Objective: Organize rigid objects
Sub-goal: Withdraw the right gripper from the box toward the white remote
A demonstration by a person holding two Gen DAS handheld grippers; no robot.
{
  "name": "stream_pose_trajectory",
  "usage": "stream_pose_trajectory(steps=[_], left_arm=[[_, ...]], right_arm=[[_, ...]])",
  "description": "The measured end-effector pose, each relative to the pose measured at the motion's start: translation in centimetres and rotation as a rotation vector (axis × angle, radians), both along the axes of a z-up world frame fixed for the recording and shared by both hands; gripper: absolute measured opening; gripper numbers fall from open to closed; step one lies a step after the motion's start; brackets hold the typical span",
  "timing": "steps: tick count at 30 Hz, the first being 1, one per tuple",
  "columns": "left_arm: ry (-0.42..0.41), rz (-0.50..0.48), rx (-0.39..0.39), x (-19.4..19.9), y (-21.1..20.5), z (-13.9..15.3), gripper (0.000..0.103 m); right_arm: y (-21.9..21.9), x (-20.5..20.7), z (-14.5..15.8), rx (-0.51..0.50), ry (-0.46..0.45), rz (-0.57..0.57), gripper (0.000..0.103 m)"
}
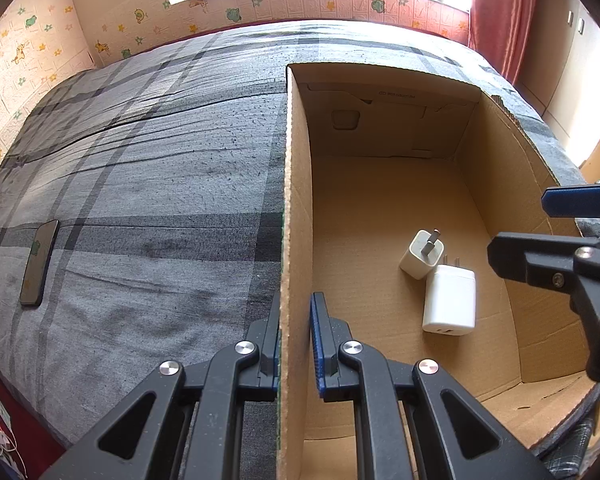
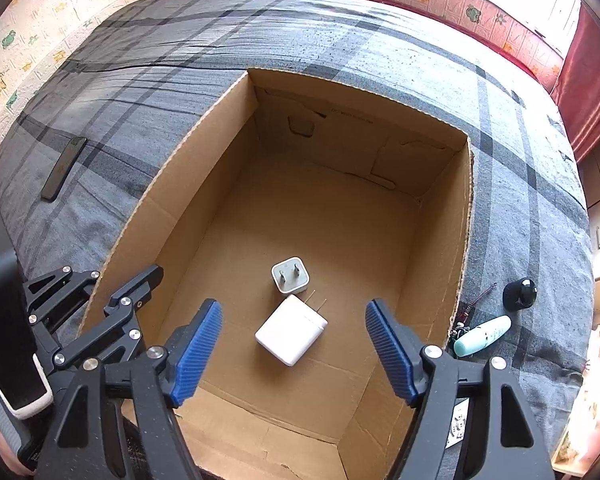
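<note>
While the left gripper (image 1: 296, 344) pinches its wall, the cardboard box (image 1: 296, 216) stands open-topped.

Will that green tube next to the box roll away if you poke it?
Probably, yes. The green tube looks round and lies on its side, so a sideways poke would likely roll it, though the soft grey bedcover should slow it. It looks stiff and smooth, so it might slip between the right gripper fingers.

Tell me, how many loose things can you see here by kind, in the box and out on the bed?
White chargers in the cardboard box: 2, small and large
Phones on the bed: 1
Teal tubes: 1
Black round things: 1
Keychains: 1
Total: 6
</note>
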State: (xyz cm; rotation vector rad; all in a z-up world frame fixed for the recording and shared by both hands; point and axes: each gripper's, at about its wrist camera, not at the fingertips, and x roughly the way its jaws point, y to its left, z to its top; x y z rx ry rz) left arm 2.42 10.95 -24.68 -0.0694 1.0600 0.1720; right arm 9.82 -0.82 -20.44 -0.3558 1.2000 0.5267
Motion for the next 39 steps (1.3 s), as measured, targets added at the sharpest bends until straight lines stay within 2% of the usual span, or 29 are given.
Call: stream_pose_trajectory(steps=[4, 5, 6, 9, 17, 25, 31, 39], left_arm=[[0.000, 0.000, 0.001, 0.0, 0.0, 0.0, 0.012], [0.000, 0.000, 0.000, 0.0, 0.0, 0.0, 0.012], [0.000, 0.000, 0.000, 0.0, 0.0, 0.0, 0.012], [-0.001, 0.000, 0.001, 0.0, 0.0, 0.0, 0.012], [0.000, 0.001, 0.002, 0.0, 0.0, 0.1, 0.012], [0.000, 0.001, 0.001, 0.0, 0.0, 0.0, 0.012], [0.001, 0.001, 0.002, 0.1, -0.1, 0.0, 0.012], [0.000, 0.001, 0.002, 0.1, -0.1, 0.0, 0.012]], right_arm=[[-0.8, 0.1, 1.0, 0.013, -0.018, -0.024, 0.081], [-1.2, 0.1, 1.3, 0.017, -0.023, -0.030, 0.084], [-1.3, 0.1, 1.5, 0.022, -0.029, -0.037, 0.093], [-2.3, 0.2, 2.6, 0.040, -0.055, -0.059, 0.100], [-5.9, 0.8, 4.7, 0.066, -0.095, -0.143, 0.103], [-11.3, 1.8, 5.6, 0.032, -0.136, -0.269, 0.103], [-15.6, 2.2, 4.2, 0.005, -0.115, -0.372, 0.103], [-19.5, 2.1, -0.6, -0.054, -0.040, -0.492, 0.103]])
